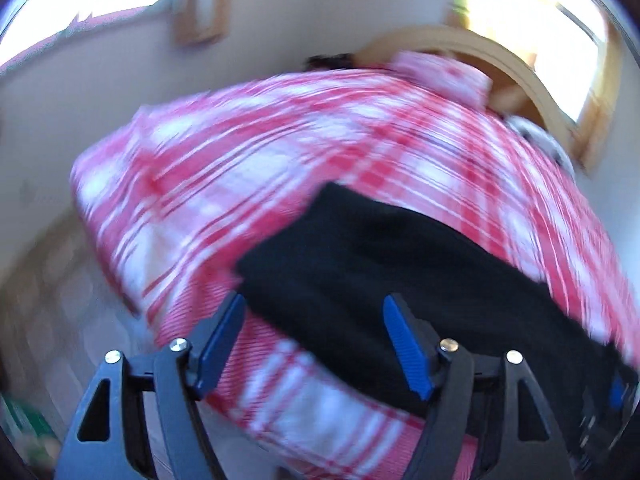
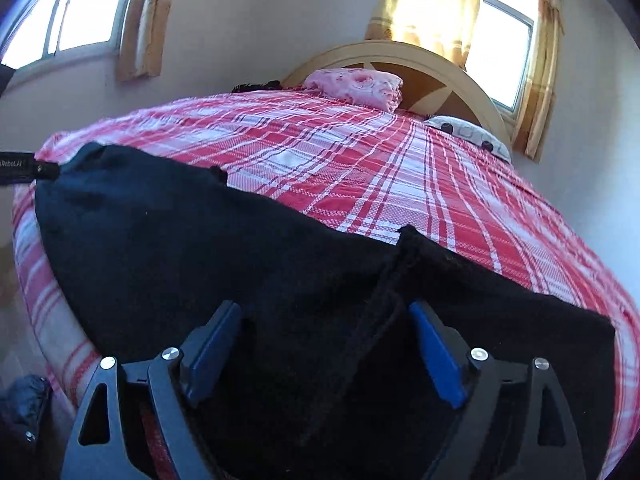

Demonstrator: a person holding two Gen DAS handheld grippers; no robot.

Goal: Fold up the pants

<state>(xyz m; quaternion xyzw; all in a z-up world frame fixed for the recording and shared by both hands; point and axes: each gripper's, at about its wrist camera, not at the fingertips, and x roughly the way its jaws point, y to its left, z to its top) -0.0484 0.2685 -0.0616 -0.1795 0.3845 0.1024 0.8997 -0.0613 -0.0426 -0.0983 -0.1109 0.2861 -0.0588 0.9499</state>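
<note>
Looking left view: my left gripper (image 1: 314, 340) hangs wide open, holding nothing, over the near corner of the black pants (image 1: 400, 264) on the checked bedspread (image 1: 280, 140) (picture badly blurred).
Left risk: closing blind, I may pinch bedspread along with the pant edge.
Right view: my right gripper (image 2: 326, 348) is spread wide, empty, straddling a raised seam of the pants (image 2: 180, 240).
Right risk: grabbing one layer only would skew the fold.
Room: bare bedspread (image 2: 380, 168) stretches toward the pillows (image 2: 356, 84); bed edge lies close on my left.
</note>
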